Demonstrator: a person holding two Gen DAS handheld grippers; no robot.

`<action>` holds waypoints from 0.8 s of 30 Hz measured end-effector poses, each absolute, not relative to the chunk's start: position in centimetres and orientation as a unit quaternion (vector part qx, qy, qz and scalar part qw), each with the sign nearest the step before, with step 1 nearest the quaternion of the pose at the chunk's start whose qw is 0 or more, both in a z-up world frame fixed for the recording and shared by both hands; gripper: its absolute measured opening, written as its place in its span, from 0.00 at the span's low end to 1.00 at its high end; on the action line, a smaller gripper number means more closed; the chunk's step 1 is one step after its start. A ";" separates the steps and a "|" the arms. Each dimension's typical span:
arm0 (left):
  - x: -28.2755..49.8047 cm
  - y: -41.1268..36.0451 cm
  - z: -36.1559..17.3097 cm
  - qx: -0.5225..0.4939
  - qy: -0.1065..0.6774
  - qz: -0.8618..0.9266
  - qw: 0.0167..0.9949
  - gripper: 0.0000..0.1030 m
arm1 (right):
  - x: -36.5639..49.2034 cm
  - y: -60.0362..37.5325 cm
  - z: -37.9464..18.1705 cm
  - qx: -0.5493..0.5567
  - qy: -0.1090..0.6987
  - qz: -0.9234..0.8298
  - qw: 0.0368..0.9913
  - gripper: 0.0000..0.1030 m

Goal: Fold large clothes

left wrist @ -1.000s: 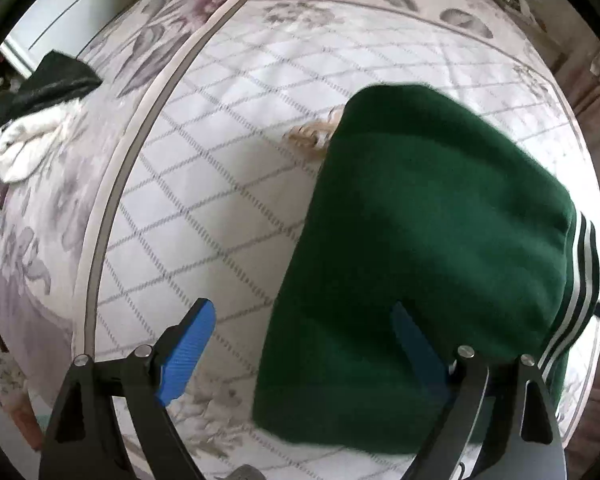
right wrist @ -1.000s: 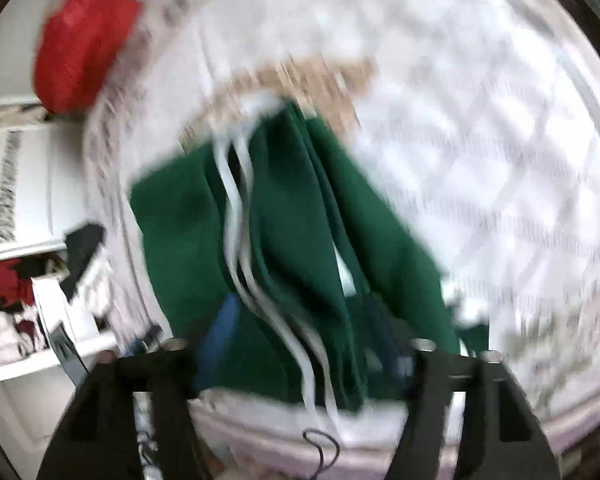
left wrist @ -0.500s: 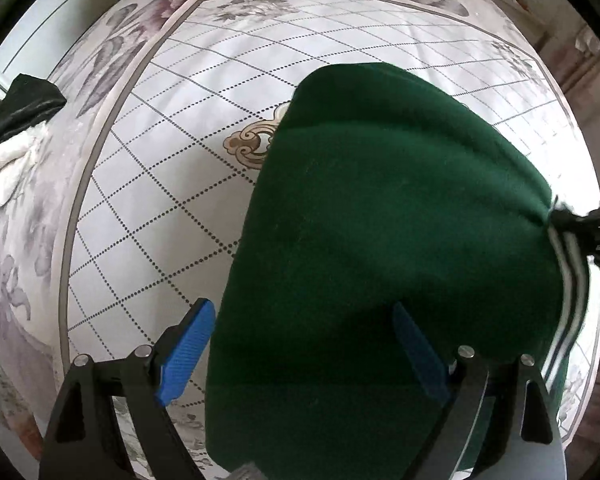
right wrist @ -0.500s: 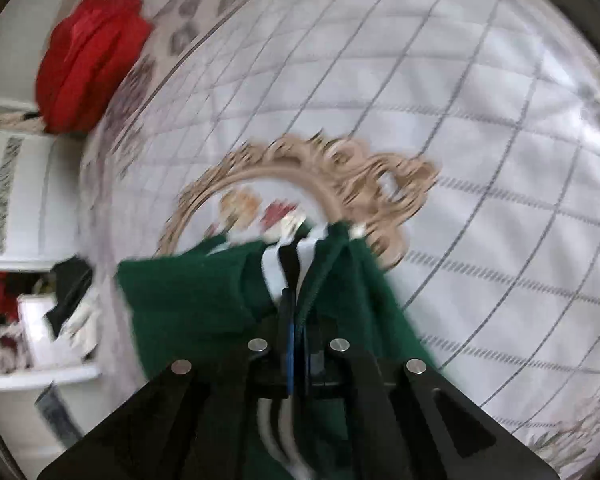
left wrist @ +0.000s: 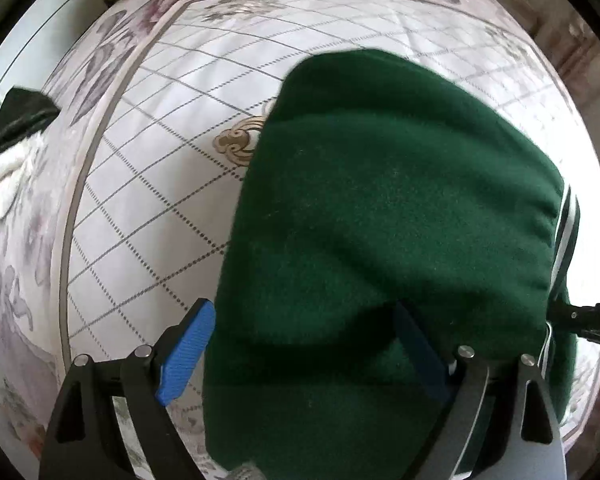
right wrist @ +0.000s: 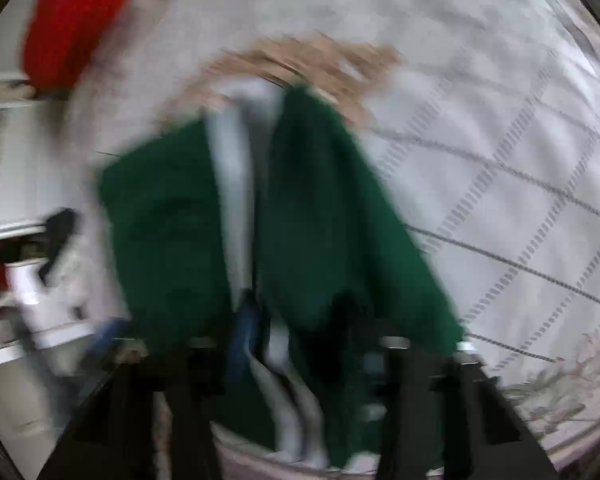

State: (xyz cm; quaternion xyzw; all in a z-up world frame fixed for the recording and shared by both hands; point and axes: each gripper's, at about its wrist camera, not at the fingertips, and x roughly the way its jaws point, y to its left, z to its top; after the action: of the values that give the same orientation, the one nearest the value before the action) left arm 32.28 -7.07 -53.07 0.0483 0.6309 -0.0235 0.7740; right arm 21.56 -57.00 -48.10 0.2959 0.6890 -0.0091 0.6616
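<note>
A: Start at the left of the left wrist view. What's there?

B: A dark and white pile of clothes [left wrist: 8, 152] at the left edge, then the quilted bedspread [left wrist: 148, 184]. The left gripper [left wrist: 300, 344] stands wide, one blue pad [left wrist: 186, 354] over bare spread, the other over the cloth, pressing nothing.

A: And the garment?

B: The green garment [left wrist: 400, 220] lies across the centre and right of the frame, its white-striped edge [left wrist: 564, 224] at the far right.

A: The right wrist view?

B: Blurred. A red cloth [right wrist: 72, 20] upper left; green folds hang in the middle. The right gripper [right wrist: 300, 344] has just been opening from a full close. Striped cloth lies between its jaws, but I cannot tell if it is gripped.

A: How will it handle?

B: Soft, thick, floppy, I'd judge; it sags and won't slip. Take it at the striped hem corners.
</note>
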 end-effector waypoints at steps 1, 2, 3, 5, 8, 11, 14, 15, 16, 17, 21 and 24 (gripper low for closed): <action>32.5 -7.2 -53.7 0.054 0.628 -0.026 0.776 0.93 | 21.4 -57.1 -48.3 0.307 0.687 -0.010 0.659 0.25; 32.7 -7.3 -54.3 0.059 0.626 -0.024 0.777 0.98 | 21.5 -57.1 -48.3 0.309 0.686 -0.010 0.658 0.25; 32.9 -7.3 -54.6 0.060 0.625 -0.025 0.778 1.00 | 21.6 -57.1 -48.0 0.305 0.688 -0.005 0.659 0.25; 33.3 -7.3 -54.8 0.054 0.621 -0.036 0.781 1.00 | 21.7 -57.0 -47.7 0.300 0.688 -0.001 0.661 0.26; 33.5 -7.2 -54.9 0.045 0.617 -0.043 0.785 1.00 | 21.4 -56.9 -47.7 0.293 0.692 0.007 0.660 0.29; 33.3 -7.2 -55.0 0.040 0.608 -0.048 0.791 1.00 | 21.2 -57.0 -47.6 0.296 0.691 0.008 0.659 0.30; 33.4 -7.0 -55.1 0.031 0.604 -0.054 0.795 1.00 | 21.2 -57.0 -47.3 0.297 0.690 0.005 0.660 0.31; 33.4 -7.0 -55.1 0.028 0.604 -0.054 0.795 1.00 | 21.1 -57.0 -47.3 0.299 0.689 0.004 0.660 0.32; 33.4 -7.0 -55.1 0.028 0.603 -0.054 0.795 1.00 | 20.9 -57.1 -47.1 0.299 0.688 0.004 0.662 0.33; 33.4 -7.0 -55.1 0.029 0.603 -0.054 0.795 1.00 | 20.5 -57.2 -47.1 0.300 0.686 0.003 0.663 0.33; 33.6 -7.0 -55.1 0.029 0.606 -0.052 0.793 1.00 | 20.5 -57.0 -47.1 0.325 0.672 0.010 0.665 0.37; 33.8 -7.1 -55.2 0.030 0.608 -0.051 0.792 1.00 | 19.9 -57.2 -47.5 0.357 0.662 0.019 0.659 0.43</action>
State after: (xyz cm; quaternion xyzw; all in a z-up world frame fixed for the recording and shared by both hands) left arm 33.79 -7.08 -55.15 0.0296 0.6078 -0.0513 0.7919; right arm 19.85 -57.24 -47.47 0.3568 0.6615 0.0186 0.6594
